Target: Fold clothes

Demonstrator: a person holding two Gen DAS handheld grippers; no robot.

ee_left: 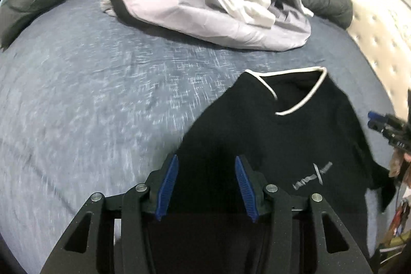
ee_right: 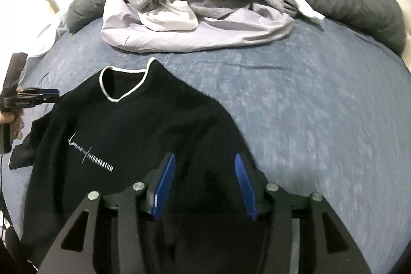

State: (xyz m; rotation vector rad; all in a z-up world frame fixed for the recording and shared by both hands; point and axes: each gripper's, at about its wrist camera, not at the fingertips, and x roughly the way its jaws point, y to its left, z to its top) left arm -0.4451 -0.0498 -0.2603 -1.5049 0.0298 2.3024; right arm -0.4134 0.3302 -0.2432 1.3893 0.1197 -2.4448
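Left wrist view: left gripper (ee_left: 206, 158) with blue pads spread wide, nothing between, hovering over black sweater with white-trimmed neckline (ee_left: 269, 135) lying flat, front up, on blue-grey heathered bedsheet (ee_left: 90, 107). Right gripper (ee_right: 204, 158) likewise spread, empty, over sweater's other side. Heap of grey and lilac laundry (ee_right: 195, 4) beyond neckline, apart from sweater.

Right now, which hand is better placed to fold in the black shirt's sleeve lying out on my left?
Left. The left tongs hover open beside that sleeve, while the right tongs sit over the opposite edge of the shirt and would have to cross it.
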